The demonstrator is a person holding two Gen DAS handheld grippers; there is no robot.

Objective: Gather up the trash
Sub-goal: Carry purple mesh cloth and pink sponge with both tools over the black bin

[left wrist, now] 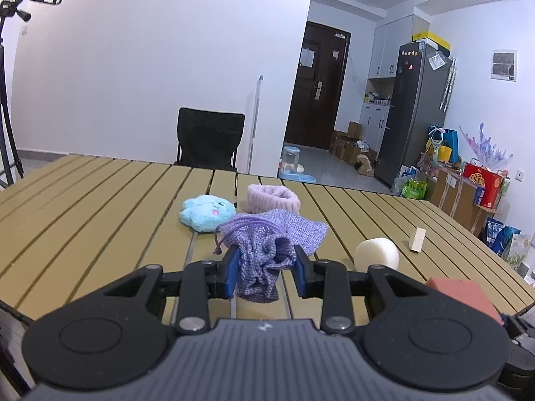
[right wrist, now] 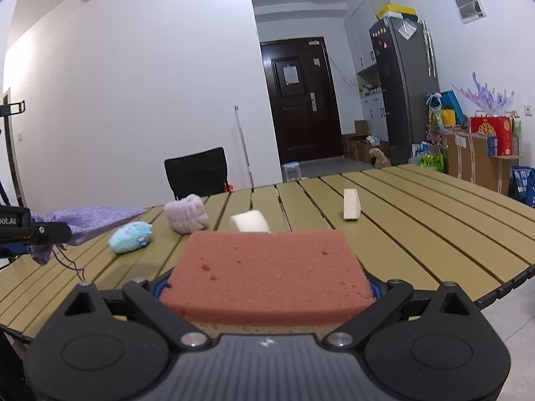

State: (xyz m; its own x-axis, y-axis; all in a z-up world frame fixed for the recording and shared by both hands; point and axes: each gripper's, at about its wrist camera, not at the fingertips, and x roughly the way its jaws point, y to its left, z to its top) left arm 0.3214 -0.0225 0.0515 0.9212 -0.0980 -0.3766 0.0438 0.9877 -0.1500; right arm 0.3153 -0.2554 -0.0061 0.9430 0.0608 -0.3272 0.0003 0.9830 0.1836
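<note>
The left hand-held gripper [left wrist: 265, 269] is pinching the purple woven drawstring pouch [left wrist: 267, 240] above the slatted yellow table [left wrist: 100, 200], while the right hand-held gripper [right wrist: 267, 287] is clamping the pink rectangular foam sponge [right wrist: 267, 267], which probably needs carrying left to the pouch's mouth before release.

Black claw [left wrist: 265, 269] linkages, blue pads [left wrist: 231, 272], silver screws, ribbed grey housing
</note>
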